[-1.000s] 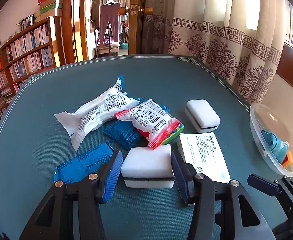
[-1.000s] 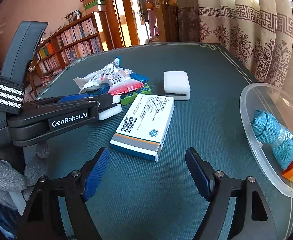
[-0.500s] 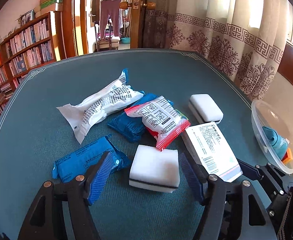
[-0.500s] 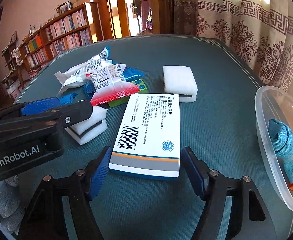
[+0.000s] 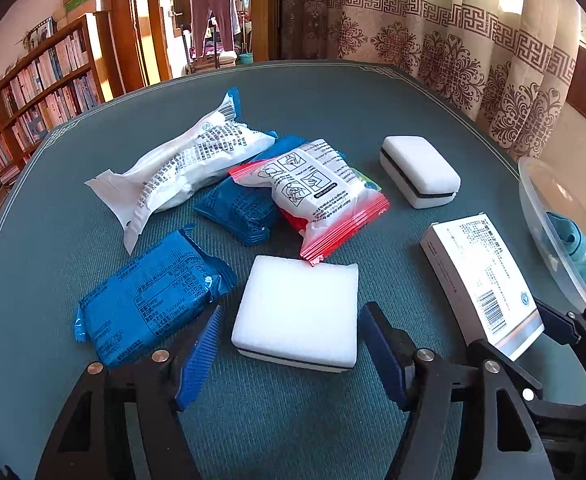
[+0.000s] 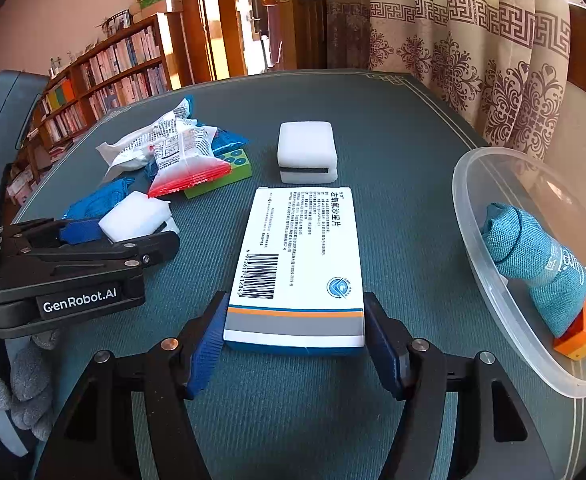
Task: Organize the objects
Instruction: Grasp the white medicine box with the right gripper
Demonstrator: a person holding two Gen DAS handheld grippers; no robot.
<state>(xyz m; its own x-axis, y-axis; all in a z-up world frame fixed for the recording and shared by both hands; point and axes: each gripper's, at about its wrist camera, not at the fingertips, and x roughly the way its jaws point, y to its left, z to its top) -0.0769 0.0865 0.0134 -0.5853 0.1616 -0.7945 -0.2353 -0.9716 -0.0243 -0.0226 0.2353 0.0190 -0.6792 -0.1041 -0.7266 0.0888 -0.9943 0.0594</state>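
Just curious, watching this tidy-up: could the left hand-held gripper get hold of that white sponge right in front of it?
Probably yes. The left hand-held gripper already straddles the near end of the white sponge, its jaws having just been closing, with small gaps on both sides. The red-edged packet only overlaps its far edge.

**2 hand-held grippers, both angled down at the table**

The left gripper reaches in from 6 o'clock in its own view; its jaws have just been closing, with the white sponge between the 2 blue pads but a thin gap either side. The right gripper has also just been closing, and its pads sit flush against both long sides of the medicine box. In the right wrist view, a grey-gloved hand holds the left gripper's body at 8 o'clock.
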